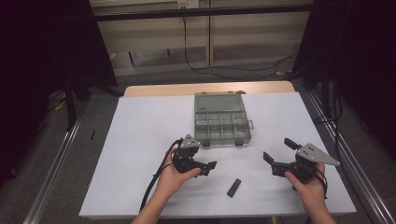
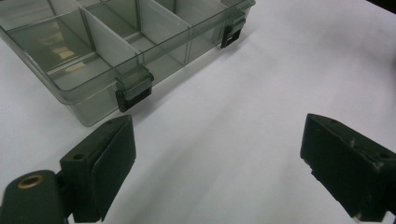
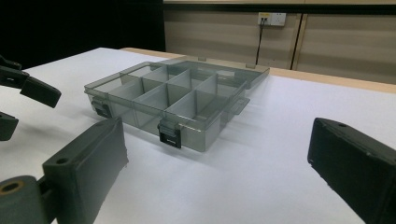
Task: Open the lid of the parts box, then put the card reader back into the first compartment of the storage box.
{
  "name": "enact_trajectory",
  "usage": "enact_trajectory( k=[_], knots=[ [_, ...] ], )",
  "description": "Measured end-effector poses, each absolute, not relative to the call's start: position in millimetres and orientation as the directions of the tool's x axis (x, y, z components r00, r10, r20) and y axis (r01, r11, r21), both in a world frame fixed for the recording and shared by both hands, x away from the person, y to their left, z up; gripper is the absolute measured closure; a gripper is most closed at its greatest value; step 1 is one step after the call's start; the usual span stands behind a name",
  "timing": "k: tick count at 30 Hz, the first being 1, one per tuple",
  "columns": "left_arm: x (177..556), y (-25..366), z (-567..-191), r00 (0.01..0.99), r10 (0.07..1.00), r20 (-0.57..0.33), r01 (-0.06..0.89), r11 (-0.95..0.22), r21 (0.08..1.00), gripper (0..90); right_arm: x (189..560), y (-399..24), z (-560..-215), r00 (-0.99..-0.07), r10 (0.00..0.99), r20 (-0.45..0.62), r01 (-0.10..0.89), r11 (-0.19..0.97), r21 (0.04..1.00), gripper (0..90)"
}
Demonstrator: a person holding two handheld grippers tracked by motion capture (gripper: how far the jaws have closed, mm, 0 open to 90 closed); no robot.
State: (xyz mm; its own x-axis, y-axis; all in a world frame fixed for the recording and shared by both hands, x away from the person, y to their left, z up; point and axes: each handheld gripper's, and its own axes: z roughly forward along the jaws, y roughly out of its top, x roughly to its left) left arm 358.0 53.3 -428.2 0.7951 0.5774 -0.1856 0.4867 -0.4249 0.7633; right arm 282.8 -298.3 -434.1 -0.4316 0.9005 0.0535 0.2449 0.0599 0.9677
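free: bare table point(image 1: 140, 140) from 6 to 9 o'clock of organizer box point(image 1: 221, 120) | obstacles: box at 12, small black block point(image 1: 234, 187) lying between both grippers | gap either side passable

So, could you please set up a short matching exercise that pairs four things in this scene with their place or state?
Things:
1. compartment box
2. small black bar
3. left gripper
4. right gripper

Descriptions:
a. lying flat on the white sheet between the two hands
b. lid open, compartments empty
c. open, at the high view's right
d. open, just below the box's front left latch

Pairs: 1-b, 2-a, 3-d, 4-c
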Motion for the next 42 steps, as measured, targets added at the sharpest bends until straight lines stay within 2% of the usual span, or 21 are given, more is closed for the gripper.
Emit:
enact_trajectory(
  k=[42],
  knots=[
    [341, 33, -428, 0.829, 0.525, -0.192, 0.47, -0.467, 0.749, 10.1, 274, -298, -435, -0.449, 0.892, 0.048, 0.232, 0.064, 0.971, 3.2]
  ],
)
